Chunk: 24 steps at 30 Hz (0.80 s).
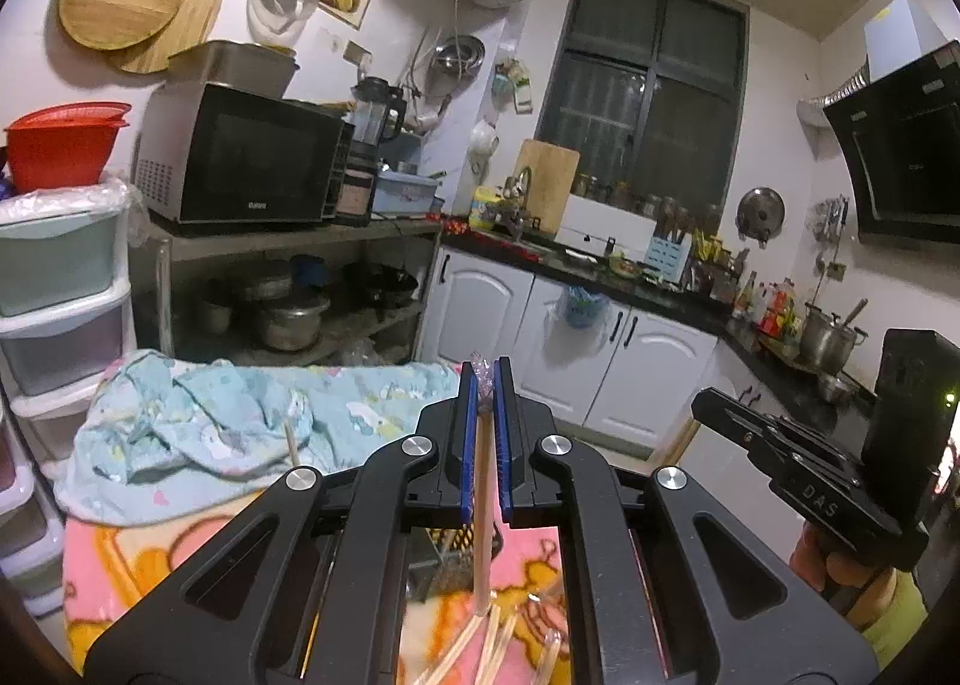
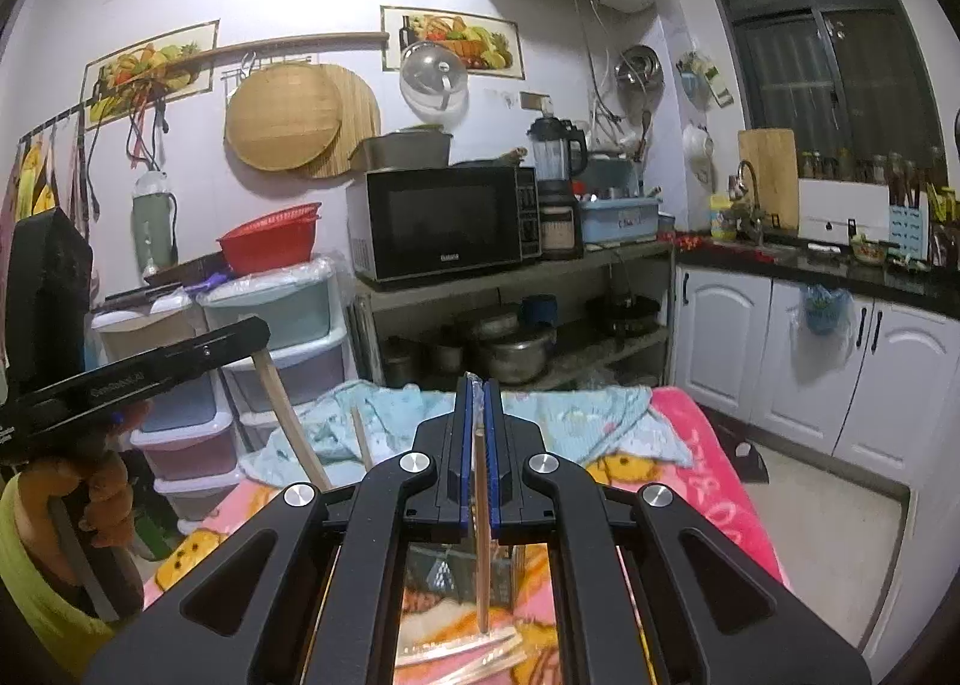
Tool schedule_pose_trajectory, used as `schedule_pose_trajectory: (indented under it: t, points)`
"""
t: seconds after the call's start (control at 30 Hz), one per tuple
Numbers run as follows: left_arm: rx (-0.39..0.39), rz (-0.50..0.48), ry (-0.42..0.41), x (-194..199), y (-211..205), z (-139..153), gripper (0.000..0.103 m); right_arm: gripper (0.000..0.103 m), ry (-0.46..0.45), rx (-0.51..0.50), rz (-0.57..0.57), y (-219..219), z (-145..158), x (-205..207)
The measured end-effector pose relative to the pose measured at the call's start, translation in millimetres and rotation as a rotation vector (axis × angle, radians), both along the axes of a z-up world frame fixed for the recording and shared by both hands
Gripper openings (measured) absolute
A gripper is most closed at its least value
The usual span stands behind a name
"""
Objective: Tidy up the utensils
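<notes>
Left gripper [image 1: 485, 385]: the blue-padded fingers [image 1: 467, 433] are closed almost completely on a wooden chopstick [image 1: 482, 535]. The stick hangs downward from the pads; its upper end, wrapped in crinkled clear film, shows just above the fingertips. The black linkage hides most of the zone beneath the grip.

Right gripper [image 2: 474, 403]: its fingers [image 2: 461, 445] are likewise clamped on a second wooden chopstick [image 2: 482, 559], which hangs down between the linkage arms. Its lower tip ends close above the loose chopsticks [image 2: 474, 646] lying on the pink cartoon blanket [image 2: 708, 481]; whether it touches them cannot be determined.

The tabletop is fully covered by the blanket, so its surface is hidden. A crumpled light-blue cloth [image 1: 240, 421] lies at the far end. One further stick [image 1: 292, 445] stands up from the cloth; its base is concealed.

A perforated metal object [image 2: 447, 577] sits behind the right linkage; only a fragment is visible and its type cannot be identified.

The loose chopsticks are cut off by the lower frame edge in both views.
</notes>
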<state>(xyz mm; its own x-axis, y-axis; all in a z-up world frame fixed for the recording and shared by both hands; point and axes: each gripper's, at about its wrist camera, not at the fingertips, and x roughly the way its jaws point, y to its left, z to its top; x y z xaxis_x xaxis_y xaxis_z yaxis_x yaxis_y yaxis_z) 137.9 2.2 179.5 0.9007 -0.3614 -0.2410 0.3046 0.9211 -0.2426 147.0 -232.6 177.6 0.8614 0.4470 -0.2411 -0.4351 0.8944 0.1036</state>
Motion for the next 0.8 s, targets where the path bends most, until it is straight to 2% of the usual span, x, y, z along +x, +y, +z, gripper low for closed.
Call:
schedule_pose_trajectory:
  t: [0.3, 0.57, 0.8]
  points:
    - [0.007, 0.054, -0.005, 29, 5, 13, 0.003, 0.004, -0.045, 0.018, 0.007, 13, 27, 18]
    - [0.023, 0.111, 0.028, 63, 9, -2, 0.003, 0.004, -0.07, 0.041, -0.001, 20, 39, 37]
    - [0.037, 0.132, 0.05, 79, 11, -20, 0.003, 0.004, -0.078, 0.025, -0.023, 28, 29, 58]
